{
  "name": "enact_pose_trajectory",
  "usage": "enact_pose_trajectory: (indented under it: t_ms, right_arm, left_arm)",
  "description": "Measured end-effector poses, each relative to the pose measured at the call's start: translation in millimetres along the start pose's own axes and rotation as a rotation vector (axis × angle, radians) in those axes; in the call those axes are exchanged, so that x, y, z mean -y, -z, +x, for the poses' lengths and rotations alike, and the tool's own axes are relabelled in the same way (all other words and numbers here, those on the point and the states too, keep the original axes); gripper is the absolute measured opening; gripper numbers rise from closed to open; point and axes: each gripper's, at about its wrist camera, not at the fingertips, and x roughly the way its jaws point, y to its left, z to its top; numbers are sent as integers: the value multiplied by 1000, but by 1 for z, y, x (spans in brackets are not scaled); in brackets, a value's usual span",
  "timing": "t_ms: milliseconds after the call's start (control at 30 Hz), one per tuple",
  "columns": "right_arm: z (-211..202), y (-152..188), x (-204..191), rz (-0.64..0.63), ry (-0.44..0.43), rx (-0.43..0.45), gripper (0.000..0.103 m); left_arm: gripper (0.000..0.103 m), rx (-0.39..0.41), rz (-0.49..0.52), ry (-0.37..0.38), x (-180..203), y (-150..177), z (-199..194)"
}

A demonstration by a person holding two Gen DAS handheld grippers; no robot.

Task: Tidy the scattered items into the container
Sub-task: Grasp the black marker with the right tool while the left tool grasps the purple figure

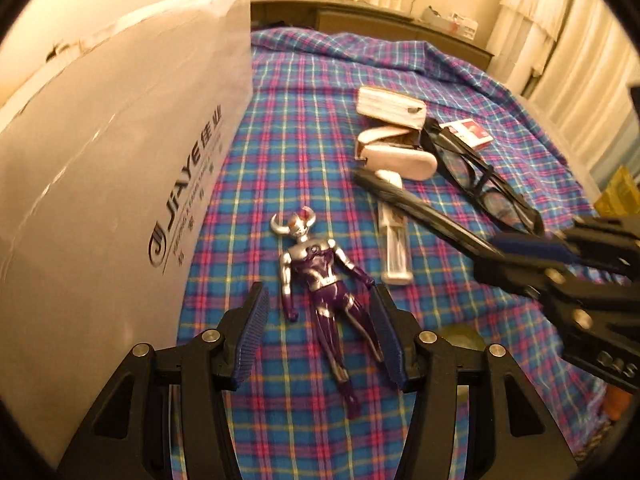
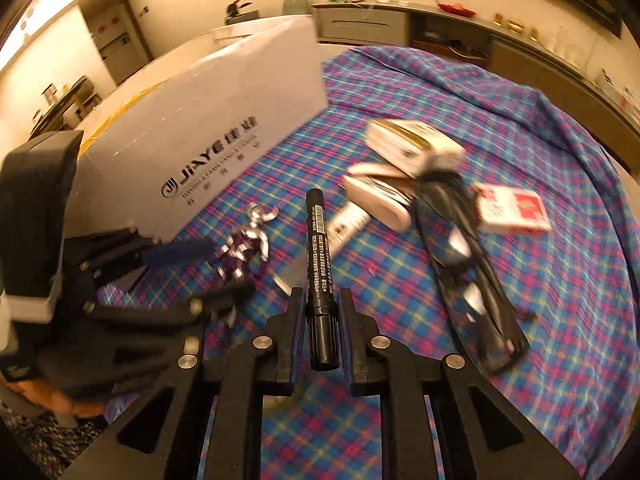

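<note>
A silver and purple toy figure (image 1: 320,280) lies on the plaid bedspread (image 1: 304,128). My left gripper (image 1: 320,300) is open, its fingers on either side of the figure's legs. My right gripper (image 2: 320,296) is shut on a black marker (image 2: 318,256) and holds it above the bed; the marker also shows in the left wrist view (image 1: 420,216). The white cardboard box (image 1: 112,152) stands at the left, also in the right wrist view (image 2: 208,128). The figure also shows in the right wrist view (image 2: 244,244).
Black glasses (image 1: 480,172), a white case (image 1: 396,152), a white box (image 1: 392,108), a red and white card pack (image 1: 468,130) and a white tube (image 1: 394,236) lie on the bed. A counter (image 1: 360,8) runs behind.
</note>
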Motion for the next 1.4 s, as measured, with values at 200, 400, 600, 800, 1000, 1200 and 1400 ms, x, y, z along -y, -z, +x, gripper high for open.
enact_pose_trajectory:
  t_ms: [200, 400, 600, 800, 1000, 1200, 1400]
  right_arm:
    - [-1, 32, 15, 31, 29, -83, 18]
    - [5, 20, 12, 14, 34, -49, 46]
    - [24, 9, 0, -63, 87, -30, 33]
    - [21, 6, 13, -19, 103, -35, 15]
    - [4, 5, 15, 25, 75, -14, 15]
    - [-10, -1, 11, 42, 45, 18, 15]
    - [-20, -5, 9, 72, 3, 43, 15]
  left_arm:
    - [58, 48, 40, -55, 8, -1, 6]
    - [58, 43, -50, 5, -6, -8, 1]
    - [64, 51, -40, -61, -3, -11, 15]
    - [58, 66, -3, -78, 1, -17, 21]
    - [50, 73, -22, 2, -2, -18, 7]
    - [50, 143, -40, 33, -2, -26, -20]
    - [50, 183, -27, 55, -1, -29, -37]
